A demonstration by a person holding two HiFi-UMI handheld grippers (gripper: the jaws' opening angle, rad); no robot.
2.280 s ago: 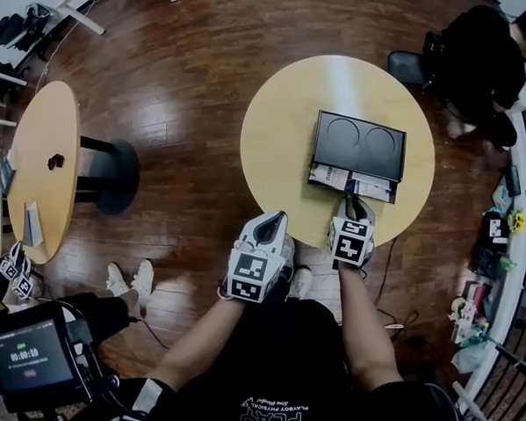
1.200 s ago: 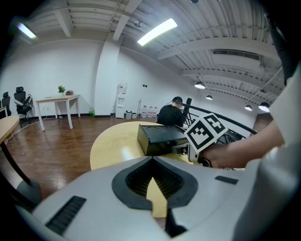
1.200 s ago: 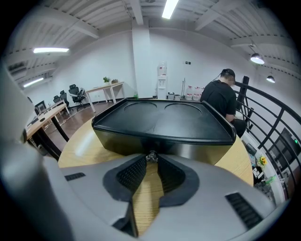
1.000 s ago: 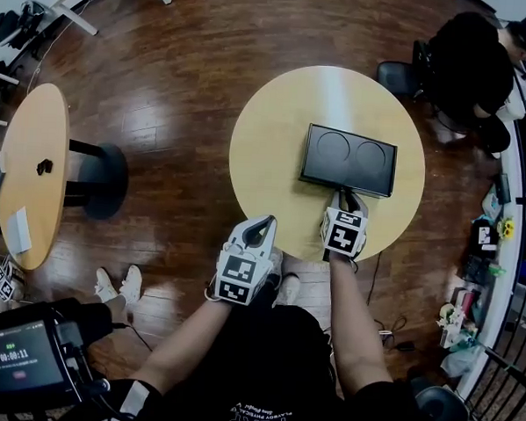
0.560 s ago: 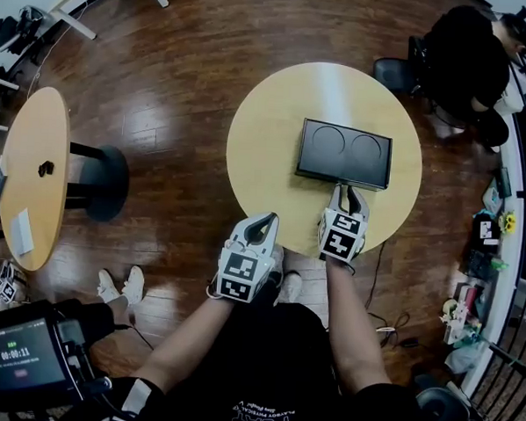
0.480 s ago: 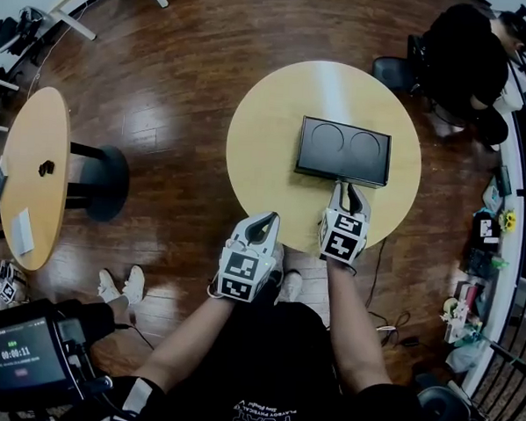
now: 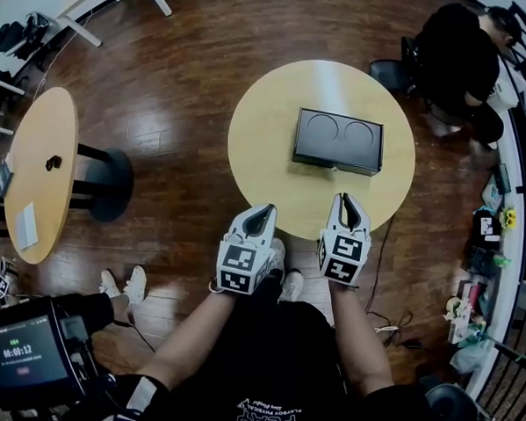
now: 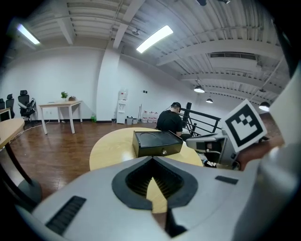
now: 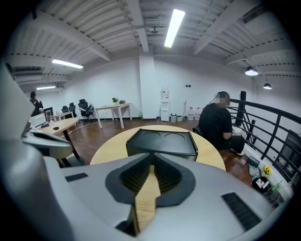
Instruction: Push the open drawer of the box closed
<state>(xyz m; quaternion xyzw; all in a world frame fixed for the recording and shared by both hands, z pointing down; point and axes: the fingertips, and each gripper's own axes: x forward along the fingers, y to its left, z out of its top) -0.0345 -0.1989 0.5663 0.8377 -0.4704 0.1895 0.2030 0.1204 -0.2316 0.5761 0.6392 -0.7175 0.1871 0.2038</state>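
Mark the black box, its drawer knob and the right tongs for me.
black box (image 7: 338, 134): head view, on its top panel.
drawer knob (image 8: 163, 151): left gripper view, on the knob's face.
right tongs (image 7: 345, 202): head view, between the fingertips.

black box (image 7: 338, 140); pale yellow table (image 7: 266, 148); dark brown floor (image 7: 192, 61)

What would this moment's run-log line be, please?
drawer: closed | box: on table | left tool: shut, empty | right tool: shut, empty, clear of box
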